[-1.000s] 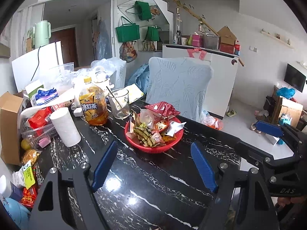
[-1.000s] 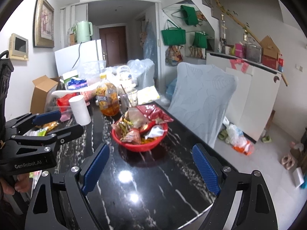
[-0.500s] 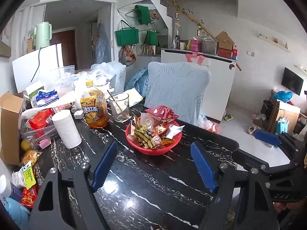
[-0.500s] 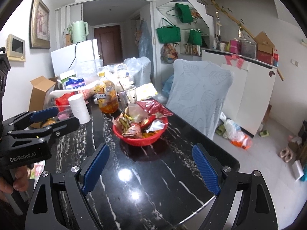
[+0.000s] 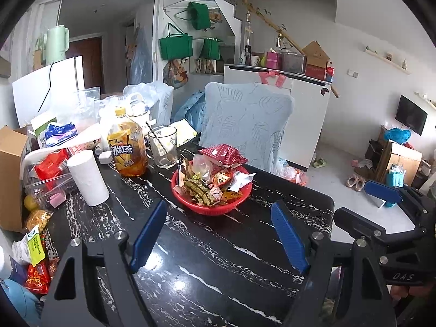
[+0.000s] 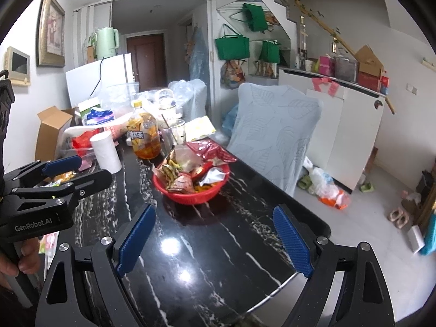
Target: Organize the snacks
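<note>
The red basket (image 5: 215, 207) of snack packets (image 5: 207, 188) stands on the black marbled tabletop (image 5: 218, 267), near its middle. A red packet (image 5: 223, 154) lies on top of the pile. Behind the basket stand a tea bottle (image 5: 126, 150), a glass (image 5: 163, 147) with a spoon, and a white paper roll (image 5: 87, 179). The left tool (image 5: 218, 234) is held above the tabletop with jaws wide and nothing between them. The right tool (image 6: 214, 241) is likewise wide and empty, short of the basket.
</note>
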`<state>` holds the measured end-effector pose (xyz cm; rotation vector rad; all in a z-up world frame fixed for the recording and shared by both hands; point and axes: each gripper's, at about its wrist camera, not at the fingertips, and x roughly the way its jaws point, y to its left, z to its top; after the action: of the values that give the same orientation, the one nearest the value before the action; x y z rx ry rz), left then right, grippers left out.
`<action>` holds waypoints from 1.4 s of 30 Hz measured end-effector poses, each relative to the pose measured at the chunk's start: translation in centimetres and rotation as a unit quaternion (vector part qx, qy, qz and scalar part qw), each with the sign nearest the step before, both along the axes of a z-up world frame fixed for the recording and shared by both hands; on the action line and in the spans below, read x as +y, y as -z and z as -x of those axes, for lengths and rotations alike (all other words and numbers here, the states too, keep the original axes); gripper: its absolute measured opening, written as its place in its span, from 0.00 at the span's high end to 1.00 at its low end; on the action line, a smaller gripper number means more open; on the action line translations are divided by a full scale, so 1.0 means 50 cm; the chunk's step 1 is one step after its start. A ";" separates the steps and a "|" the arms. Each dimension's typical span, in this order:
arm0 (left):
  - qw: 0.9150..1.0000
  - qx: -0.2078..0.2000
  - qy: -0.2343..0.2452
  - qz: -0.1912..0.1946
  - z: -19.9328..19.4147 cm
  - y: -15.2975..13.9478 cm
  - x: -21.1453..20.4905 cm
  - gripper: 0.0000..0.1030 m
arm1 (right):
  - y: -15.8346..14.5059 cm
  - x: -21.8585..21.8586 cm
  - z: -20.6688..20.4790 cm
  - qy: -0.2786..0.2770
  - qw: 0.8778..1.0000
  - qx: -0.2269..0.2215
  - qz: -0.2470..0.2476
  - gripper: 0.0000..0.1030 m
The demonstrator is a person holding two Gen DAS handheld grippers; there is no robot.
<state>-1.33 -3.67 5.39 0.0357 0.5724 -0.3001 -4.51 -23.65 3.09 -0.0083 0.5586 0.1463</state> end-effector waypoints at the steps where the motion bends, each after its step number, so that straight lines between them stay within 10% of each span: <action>1: 1.000 -0.001 0.000 0.002 0.001 -0.001 0.001 0.24 | -0.001 0.002 0.001 0.001 1.000 0.000 0.001 0.14; 42: 1.000 0.007 0.014 -0.006 0.016 -0.006 -0.022 0.24 | -0.011 -0.005 0.041 0.021 1.000 -0.010 0.015 0.13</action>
<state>-2.12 -4.79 5.69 0.0531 0.5882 -0.3235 -6.54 -23.88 3.62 -0.0265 0.5413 0.0979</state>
